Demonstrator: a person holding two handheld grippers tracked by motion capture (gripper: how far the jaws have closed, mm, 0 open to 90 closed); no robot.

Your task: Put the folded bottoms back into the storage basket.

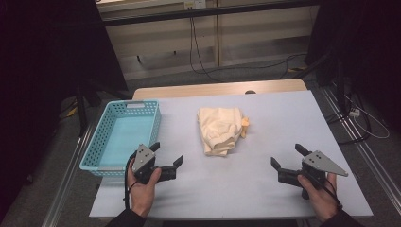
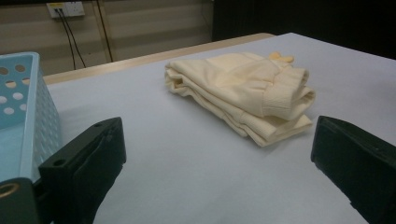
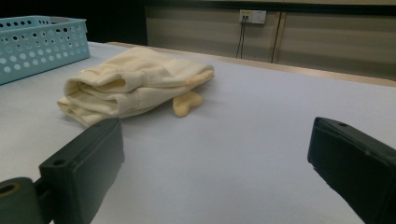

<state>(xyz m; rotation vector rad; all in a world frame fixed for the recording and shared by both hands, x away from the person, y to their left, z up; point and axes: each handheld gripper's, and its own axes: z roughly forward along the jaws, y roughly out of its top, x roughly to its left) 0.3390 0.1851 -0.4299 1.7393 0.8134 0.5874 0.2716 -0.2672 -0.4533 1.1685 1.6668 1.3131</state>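
Note:
A folded cream garment (image 1: 219, 129) lies in the middle of the pale grey table (image 1: 265, 184); a small yellow piece (image 1: 245, 124) pokes out at its right side. My left gripper (image 1: 166, 155) rests near the front left, open, jaws empty, aimed toward the garment (image 2: 240, 93). At the front right my right gripper (image 1: 287, 157) is open and empty too, with the garment (image 3: 133, 84) ahead and to the left of its jaws. Neither gripper touches the cloth.
A light blue perforated basket (image 1: 124, 137) stands at the table's left edge, beside my left gripper; its wall (image 2: 28, 112) is close to the left jaw. Cables (image 1: 198, 52) hang at the wall behind. Bare table surface lies between the grippers.

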